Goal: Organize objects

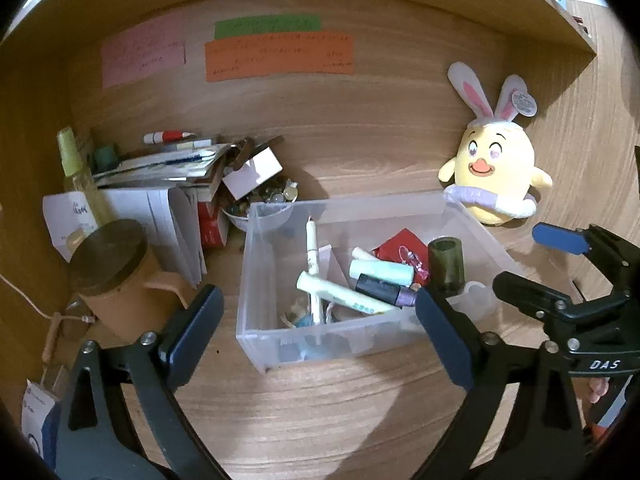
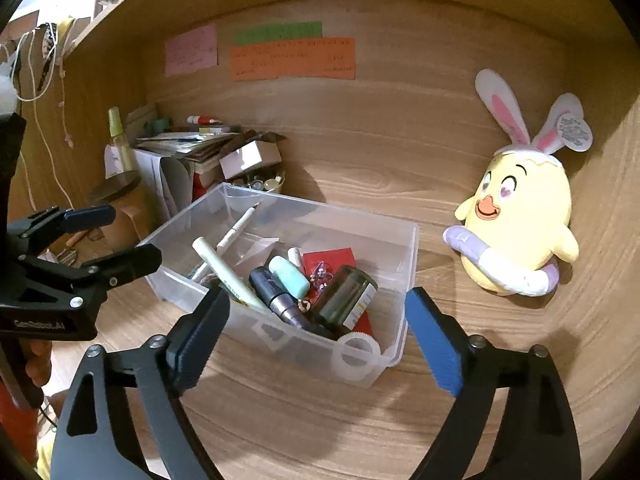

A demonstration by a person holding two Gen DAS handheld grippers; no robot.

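While both grippers hover before clear bin (image 1: pixel 256 280), nothing is held: left gripper (image 1: pixel 320 312) jaws spread wide, right gripper (image 2: pixel 316 320) jaws likewise apart. Bin sits mid-desk, loaded with tubes, pens, dark jar (image 2: pixel 348 296). Step judged between picks. Next candidates: plush chick (image 2: pixel 520 216) beside bin, or cluttered pile (image 1: pixel 168 176) at back left.

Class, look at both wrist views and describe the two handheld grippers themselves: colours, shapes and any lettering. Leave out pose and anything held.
Both are black plastic, clamp-like tools with curved, ribbed arms and silver screws at the joints. Each finger ends in a flat rectangular pad, dark navy to bright blue depending on the light. The left gripper carries white lettering that seems to read "GenRobot.AI"; the right gripper shows "DAS". No cables or sleeves show.
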